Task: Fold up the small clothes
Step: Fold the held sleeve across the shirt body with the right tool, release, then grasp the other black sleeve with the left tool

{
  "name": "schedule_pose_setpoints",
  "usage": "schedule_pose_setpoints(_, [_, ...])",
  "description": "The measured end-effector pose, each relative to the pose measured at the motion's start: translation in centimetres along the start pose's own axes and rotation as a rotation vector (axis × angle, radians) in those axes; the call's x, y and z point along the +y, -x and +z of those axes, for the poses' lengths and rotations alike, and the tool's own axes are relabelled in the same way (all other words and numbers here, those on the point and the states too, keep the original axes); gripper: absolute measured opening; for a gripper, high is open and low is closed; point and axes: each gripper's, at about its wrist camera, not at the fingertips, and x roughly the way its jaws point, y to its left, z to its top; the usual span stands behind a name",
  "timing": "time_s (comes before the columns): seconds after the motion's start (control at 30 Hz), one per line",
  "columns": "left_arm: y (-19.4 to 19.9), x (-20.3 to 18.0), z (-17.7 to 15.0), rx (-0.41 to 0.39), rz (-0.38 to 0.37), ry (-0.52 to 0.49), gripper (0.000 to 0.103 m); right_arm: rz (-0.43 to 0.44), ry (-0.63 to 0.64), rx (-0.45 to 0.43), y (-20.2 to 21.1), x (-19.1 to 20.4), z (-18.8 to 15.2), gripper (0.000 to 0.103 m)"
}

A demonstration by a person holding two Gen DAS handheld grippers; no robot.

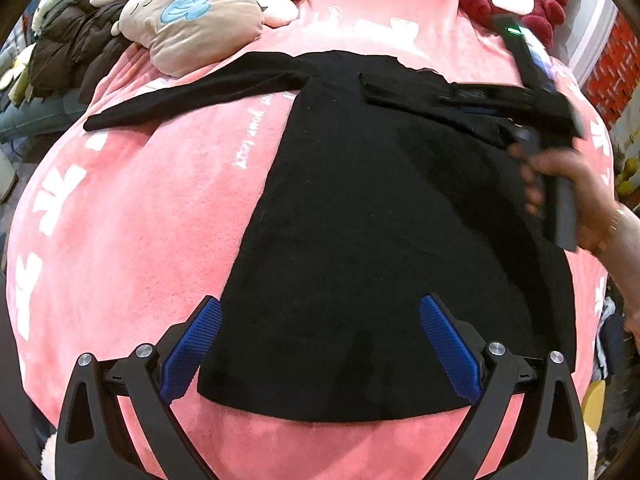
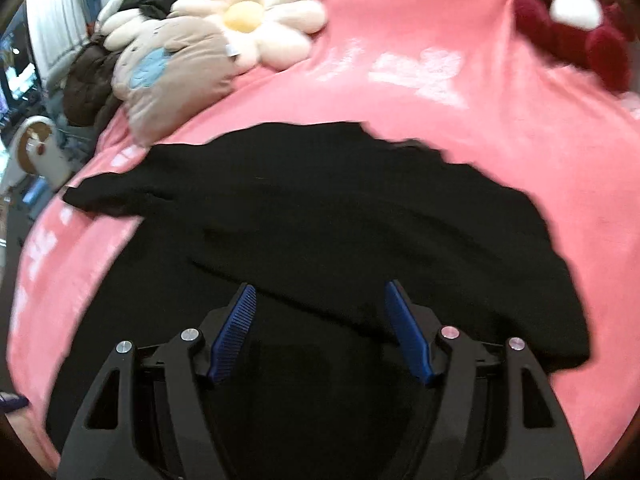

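now the black top (image 1: 360, 220) lies flat on the pink blanket (image 1: 140, 220) ahead of both grippers, left gripper (image 1: 320, 344) and right gripper (image 2: 318, 332) both spread and empty; pinch the outstretched sleeve (image 1: 192, 92) near its cuff, fold inward smoothly.

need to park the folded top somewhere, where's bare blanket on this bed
Bare pink blanket lies left of the black top, below its outstretched sleeve, and beyond its collar toward the red plush. Crowded far left: beige pillow, flower cushion, dark jacket.
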Motion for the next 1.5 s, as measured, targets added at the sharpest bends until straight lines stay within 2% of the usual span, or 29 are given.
schedule_pose_setpoints(0.03, [0.1,0.1,0.0,0.001,0.0,0.003,0.097,0.025,-0.008,0.0,-0.9,0.8,0.4,0.067])
schedule_pose_setpoints(0.07, [0.1,0.2,0.0,0.002,0.0,0.005,0.097,0.039,-0.011,0.007,-1.7,1.4,0.6,0.073])
schedule_pose_setpoints(0.13, [0.1,0.7,0.1,0.004,0.004,0.006,0.097,-0.009,0.007,0.036,-4.1,2.9,1.1,0.074])
schedule_pose_setpoints(0.17, [0.1,0.9,0.2,0.005,0.007,0.005,0.097,-0.044,0.026,0.038,-4.8,3.4,1.2,0.069])
schedule_pose_setpoints(0.23, [0.0,1.5,0.3,0.004,0.022,0.01,0.097,-0.075,0.018,0.032,-5.0,3.6,2.3,0.031])
schedule_pose_setpoints(0.27, [0.0,1.8,0.3,0.003,0.023,0.014,0.097,-0.081,-0.018,0.039,-4.9,3.2,3.0,0.005])
schedule_pose_setpoints(0.37, [-0.2,3.0,0.4,-0.004,0.031,0.041,0.097,-0.068,-0.156,-0.073,-1.6,2.2,6.2,0.005])
schedule_pose_setpoints(0.43, [-0.3,3.6,0.4,-0.005,0.041,0.052,0.097,-0.005,-0.203,-0.136,-0.3,2.5,7.7,0.005])
schedule_pose_setpoints(0.47, [-0.4,3.8,0.5,-0.005,0.045,0.058,0.097,0.015,-0.212,-0.137,-0.7,3.0,8.2,0.008])
schedule_pose_setpoints(0.53, [-0.4,4.0,0.6,-0.004,0.054,0.062,0.097,0.028,-0.177,-0.051,-3.5,4.0,8.1,0.021])
schedule_pose_setpoints(0.57, [-0.4,4.0,0.7,-0.004,0.053,0.064,0.097,-0.006,-0.152,0.006,-4.9,4.5,7.4,0.026])
schedule_pose_setpoints(0.6, [-0.3,4.0,0.7,-0.003,0.053,0.065,0.097,-0.021,-0.138,0.011,-4.9,4.5,6.7,0.025])
schedule_pose_setpoints(0.7, [0.3,4.0,0.9,-0.021,0.047,0.059,0.097,-0.095,-0.184,-0.096,-0.2,1.6,3.6,0.028])
schedule_pose_setpoints(0.73, [0.3,4.0,0.9,-0.025,0.043,0.054,0.097,-0.177,-0.223,-0.115,2.2,-0.8,1.6,0.033])
schedule_pose_setpoints(0.77, [0.3,4.1,0.9,-0.025,0.039,0.052,0.097,-0.254,-0.244,-0.12,3.8,-2.7,-0.1,0.047])
schedule_pose_setpoints(0.8, [0.2,4.1,0.9,-0.024,0.035,0.051,0.097,-0.313,-0.255,-0.117,4.5,-4.0,-1.1,0.053])
schedule_pose_setpoints(0.83, [0.0,4.0,0.9,-0.018,0.032,0.049,0.097,-0.412,-0.28,-0.093,5.6,-6.6,-3.0,0.053])
schedule_pose_setpoints(0.87, [-0.1,3.8,0.9,-0.015,0.028,0.046,0.097,-0.45,-0.312,-0.071,6.0,-8.6,-4.2,0.054])
schedule_pose_setpoints(0.97, [-0.3,3.0,1.0,-0.016,0.032,0.036,0.097,-0.451,-0.419,0.01,5.1,-13.8,-6.4,0.051])
schedule_pose_setpoints(1.03, [-0.3,2.5,1.1,-0.012,0.039,0.032,0.097,-0.423,-0.439,0.045,3.6,-16.1,-6.5,0.037])
schedule_pose_setpoints(1.07, [-0.2,2.3,1.2,-0.01,0.037,0.039,0.097,-0.429,-0.464,0.054,3.4,-17.2,-6.7,0.016])
schedule_pose_setpoints(1.13, [0.0,2.2,1.4,-0.008,0.04,0.055,0.097,-0.36,-0.616,0.055,3.2,-21.2,-8.2,0.019])
schedule_pose_setpoints(1.17, [0.0,2.4,1.6,-0.006,0.038,0.071,0.097,-0.345,-0.642,0.049,3.3,-21.9,-8.8,0.031])
schedule_pose_setpoints(1.2, [-0.1,2.6,1.8,-0.003,0.035,0.083,0.097,-0.365,-0.627,0.047,3.5,-22.0,-8.8,0.04])
schedule_pose_setpoints(1.3, [-0.6,3.7,3.0,0.005,0.022,0.122,0.097,-0.459,-0.518,0.017,5.6,-19.2,-7.9,0.039])
schedule_pose_setpoints(1.37, [-1.0,5.0,4.6,-0.001,0.007,0.167,0.097,-0.492,-0.466,-0.009,7.1,-17.5,-8.2,0.04])
schedule_pose_setpoints(1.43, [-1.5,7.2,6.5,-0.019,-0.006,0.244,0.097,-0.481,-0.401,-0.032,8.8,-14.7,-8.6,0.041])
schedule_pose_setpoints(1.5, [-2.2,10.5,9.0,-0.034,-0.026,0.365,0.097,-0.442,-0.363,-0.042,10.2,-12.6,-9.6,0.041])
